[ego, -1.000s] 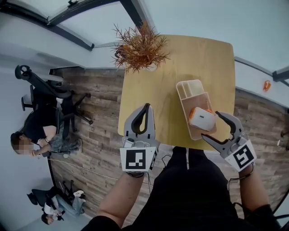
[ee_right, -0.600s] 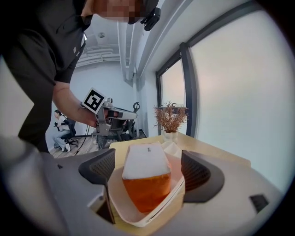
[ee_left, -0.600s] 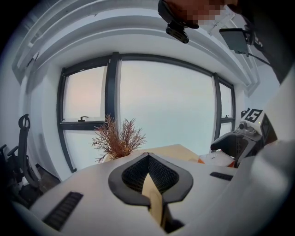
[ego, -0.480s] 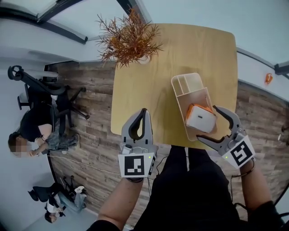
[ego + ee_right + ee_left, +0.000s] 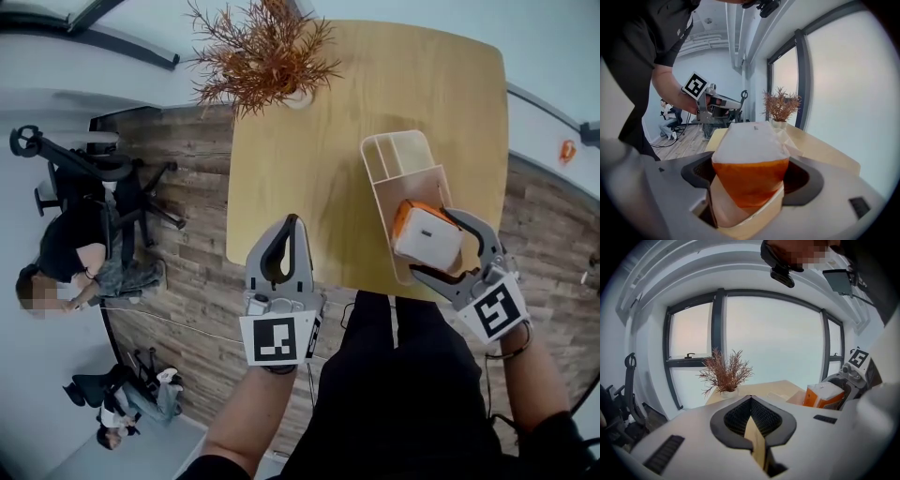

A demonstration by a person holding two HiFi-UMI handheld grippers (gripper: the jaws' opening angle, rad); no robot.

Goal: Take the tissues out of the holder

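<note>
An orange-and-white tissue pack [image 5: 427,234] stands in the near end of a cream holder [image 5: 377,197] on the wooden table [image 5: 309,169]. My right gripper [image 5: 431,246] reaches in from the near right, open wide, one finger on each side of the pack. In the right gripper view the pack [image 5: 750,164] fills the gap between the jaws, and I cannot see the pads pressing on it. My left gripper [image 5: 289,225] is shut and empty, held over the table's near edge, left of the holder. The left gripper view shows the pack [image 5: 824,394] at its right.
A dried reddish plant [image 5: 262,52] in a small white pot stands at the table's far left corner. The holder's far end has narrow empty compartments [image 5: 398,155]. To the left, on the wooden floor, are an office chair [image 5: 94,178] and a seated person [image 5: 70,253].
My right gripper has moved forward from beside the holder's near end, and its jaws, now wider, enclose the tissue pack. The left gripper has barely moved.
</note>
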